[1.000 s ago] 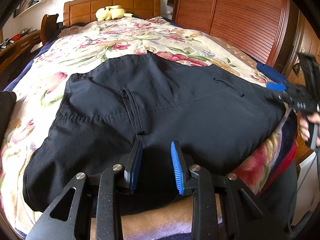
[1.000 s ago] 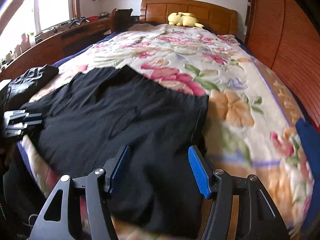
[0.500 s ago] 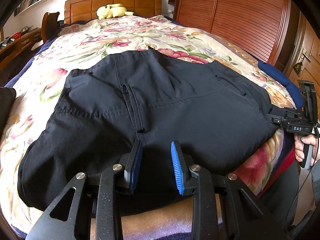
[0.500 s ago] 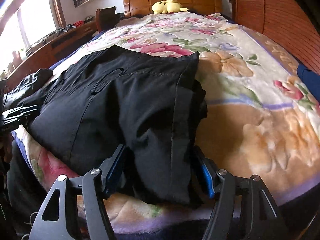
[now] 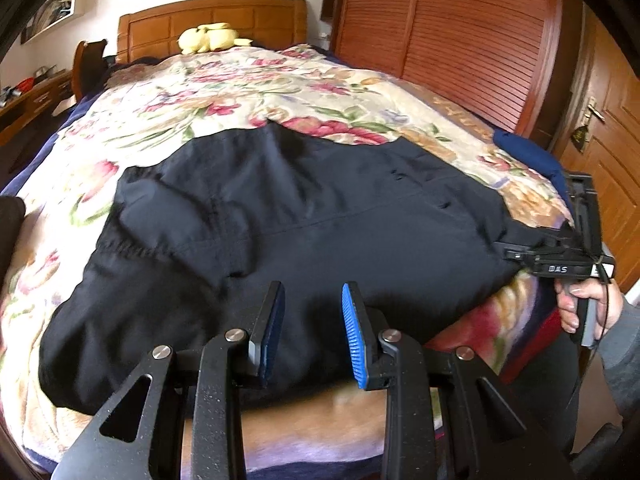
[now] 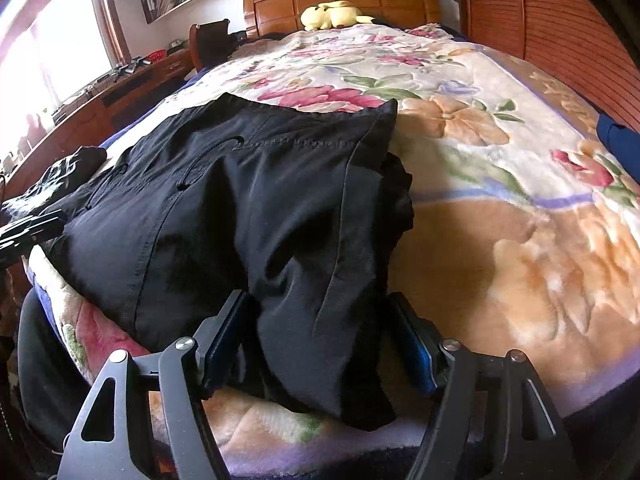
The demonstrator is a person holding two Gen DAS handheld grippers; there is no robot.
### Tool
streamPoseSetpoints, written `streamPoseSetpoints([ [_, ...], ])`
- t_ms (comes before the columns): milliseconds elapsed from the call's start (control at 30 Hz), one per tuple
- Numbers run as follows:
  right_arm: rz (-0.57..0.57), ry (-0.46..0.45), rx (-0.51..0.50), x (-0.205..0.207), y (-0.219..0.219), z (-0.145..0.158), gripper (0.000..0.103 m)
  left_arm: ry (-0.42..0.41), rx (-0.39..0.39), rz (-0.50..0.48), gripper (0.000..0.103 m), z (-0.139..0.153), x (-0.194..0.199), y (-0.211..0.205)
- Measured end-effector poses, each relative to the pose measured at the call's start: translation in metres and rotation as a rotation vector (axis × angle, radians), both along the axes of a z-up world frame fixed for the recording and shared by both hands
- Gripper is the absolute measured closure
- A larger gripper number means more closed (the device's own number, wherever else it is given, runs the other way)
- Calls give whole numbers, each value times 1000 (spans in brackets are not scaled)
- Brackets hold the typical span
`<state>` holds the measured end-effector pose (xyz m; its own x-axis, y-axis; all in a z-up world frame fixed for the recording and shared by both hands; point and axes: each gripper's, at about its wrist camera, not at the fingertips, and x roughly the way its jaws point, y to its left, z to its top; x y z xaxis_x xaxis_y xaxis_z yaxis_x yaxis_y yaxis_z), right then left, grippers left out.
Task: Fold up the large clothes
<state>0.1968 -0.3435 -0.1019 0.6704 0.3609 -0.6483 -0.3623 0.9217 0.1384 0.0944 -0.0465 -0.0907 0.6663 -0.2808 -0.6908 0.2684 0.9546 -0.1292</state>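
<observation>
A black pair of trousers [image 5: 304, 216] lies folded across the foot of a floral bedspread [image 5: 224, 92]. My left gripper [image 5: 312, 320] hovers over the near edge of the trousers, its blue pads apart and nothing pinched. My right gripper [image 6: 320, 340] straddles the bunched right end of the trousers [image 6: 280, 208]; its jaws are opening and the cloth lies loose between the pads. In the left wrist view, the right gripper [image 5: 520, 256] sits low at the garment's right edge, held by a hand [image 5: 580, 308]. The left gripper's tips [image 6: 24, 228] show at the left edge of the right wrist view.
A yellow plush toy [image 6: 332, 14] rests by the wooden headboard [image 5: 212, 20]. A slatted wardrobe [image 5: 460, 40] and a door [image 5: 608, 128] stand on the right. A blue cloth [image 5: 528, 156] lies at the bed's right edge, and another dark garment [image 6: 60, 172] lies to the left.
The right gripper came down from above onto the right end of the trousers and its jaws widened around the cloth. The left gripper's pads kept the same gap.
</observation>
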Motion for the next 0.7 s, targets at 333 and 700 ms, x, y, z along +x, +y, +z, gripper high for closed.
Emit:
streamPoseSetpoints([
  [333, 2, -3, 7, 1, -1, -2, 31, 40, 19, -26, 72, -24, 13, -20],
  [700, -4, 21, 6, 4, 1, 0, 31, 37, -1, -23, 72, -31, 11, -20],
])
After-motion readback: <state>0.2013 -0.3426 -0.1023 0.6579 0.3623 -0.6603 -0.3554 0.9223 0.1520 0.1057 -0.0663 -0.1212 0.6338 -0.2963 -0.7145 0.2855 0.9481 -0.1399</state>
